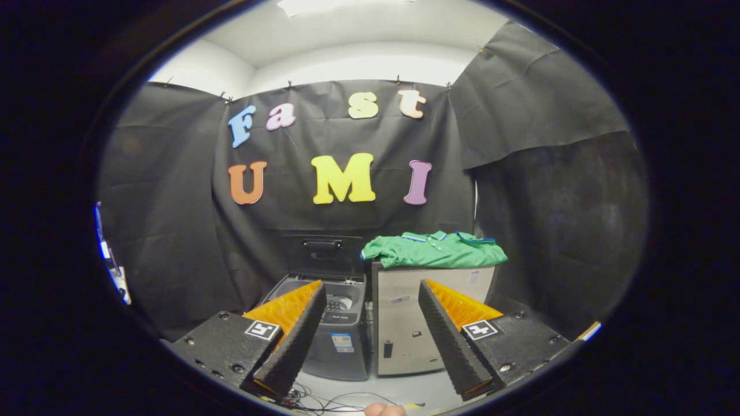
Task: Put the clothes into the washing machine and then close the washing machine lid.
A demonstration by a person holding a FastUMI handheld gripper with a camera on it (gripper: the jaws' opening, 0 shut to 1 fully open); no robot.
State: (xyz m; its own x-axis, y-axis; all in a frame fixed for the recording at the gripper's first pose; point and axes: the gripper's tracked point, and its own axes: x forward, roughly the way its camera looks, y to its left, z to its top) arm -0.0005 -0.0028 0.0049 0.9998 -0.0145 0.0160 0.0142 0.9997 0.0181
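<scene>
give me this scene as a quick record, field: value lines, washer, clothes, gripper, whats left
washing machine: on the floor beyond the fingers, lid raised against the booth wall
clothes: green shirt folded on top of the cabinet beside the washing machine
gripper: fingers open, holding nothing, well short of both
floor: loose cables just below the fingers
left to do: shirt not yet picked up, lid not yet closed

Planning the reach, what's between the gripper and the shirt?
In the gripper view, nothing: the open gripper is well short of the shirt, folded atop the cabinet ahead.
</scene>
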